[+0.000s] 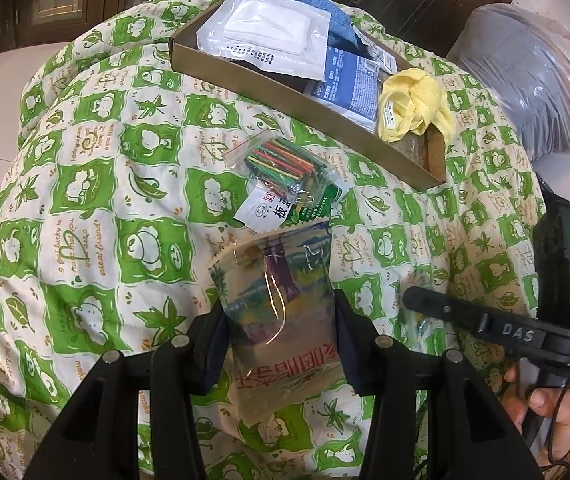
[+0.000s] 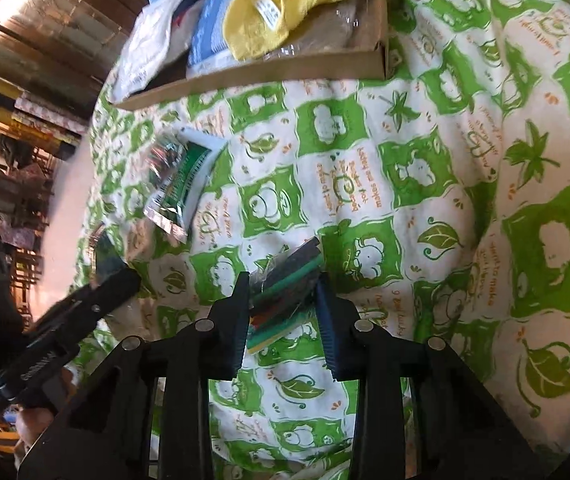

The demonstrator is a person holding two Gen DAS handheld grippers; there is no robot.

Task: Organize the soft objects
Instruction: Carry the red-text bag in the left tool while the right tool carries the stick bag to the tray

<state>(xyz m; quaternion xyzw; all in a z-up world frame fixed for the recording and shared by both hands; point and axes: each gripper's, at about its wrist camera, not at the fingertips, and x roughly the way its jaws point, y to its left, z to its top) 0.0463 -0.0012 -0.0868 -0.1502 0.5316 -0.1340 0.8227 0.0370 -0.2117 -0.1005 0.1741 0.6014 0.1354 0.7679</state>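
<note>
My left gripper [image 1: 279,320] is shut on a clear printed snack packet [image 1: 281,304], held above the green-and-white cloth [image 1: 85,200]. My right gripper [image 2: 283,312] is shut on a small clear bag of dark and green strips [image 2: 285,296]. A shallow cardboard box [image 1: 285,92] lies ahead. It holds a white packet [image 1: 269,32], a blue packet [image 1: 349,80], a blue towel [image 1: 305,0] and a yellow cloth [image 1: 413,108]. A bag of coloured sticks [image 1: 281,164] and a green-and-white sachet [image 1: 285,208] lie on the cloth before the box.
The right gripper's body [image 1: 525,332] and the hand holding it show at the left wrist view's right edge. A grey plastic-wrapped bundle [image 1: 533,80] stands beyond the table. The left gripper's body [image 2: 57,328] shows at the right wrist view's left.
</note>
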